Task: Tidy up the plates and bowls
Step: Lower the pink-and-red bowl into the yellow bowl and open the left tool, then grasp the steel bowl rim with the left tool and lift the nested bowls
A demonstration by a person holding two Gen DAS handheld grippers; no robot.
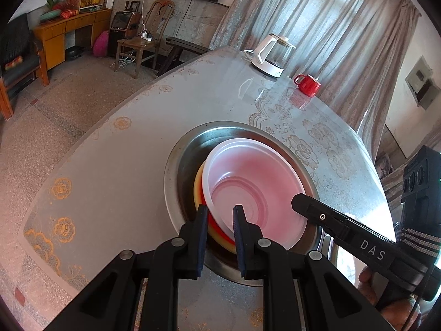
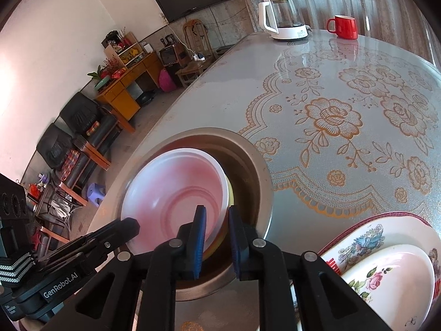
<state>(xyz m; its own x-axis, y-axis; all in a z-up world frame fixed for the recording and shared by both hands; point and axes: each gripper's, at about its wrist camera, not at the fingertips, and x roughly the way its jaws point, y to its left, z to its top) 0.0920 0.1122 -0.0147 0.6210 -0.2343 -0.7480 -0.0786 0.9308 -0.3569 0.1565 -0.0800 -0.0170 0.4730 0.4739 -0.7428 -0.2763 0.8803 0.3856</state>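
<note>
A steel basin [image 1: 176, 165] [image 2: 259, 171] sits on the flowered table and holds a nested stack of bowls. A white bowl [image 1: 253, 179] [image 2: 171, 187] with a pink glow inside lies on top. Under it show the rims of a red bowl [image 1: 217, 229] and a yellow bowl [image 1: 198, 190] [image 2: 231, 193]. My left gripper [image 1: 220, 220] [image 2: 129, 226] clamps the stack's near-left rim, one pad inside the white bowl and one outside the yellow. My right gripper [image 2: 217, 220] [image 1: 297, 202] pinches the opposite rim the same way. The basin's bottom is hidden.
A white-and-glass kettle [image 1: 271, 52] [image 2: 286, 16] and a red mug [image 1: 308, 84] [image 2: 343, 26] stand at the far end of the table. A decorated plate [image 2: 358, 237] carrying a smaller floral dish [image 2: 391, 270] lies near right. The table's left edge [image 1: 91, 143] drops to the floor.
</note>
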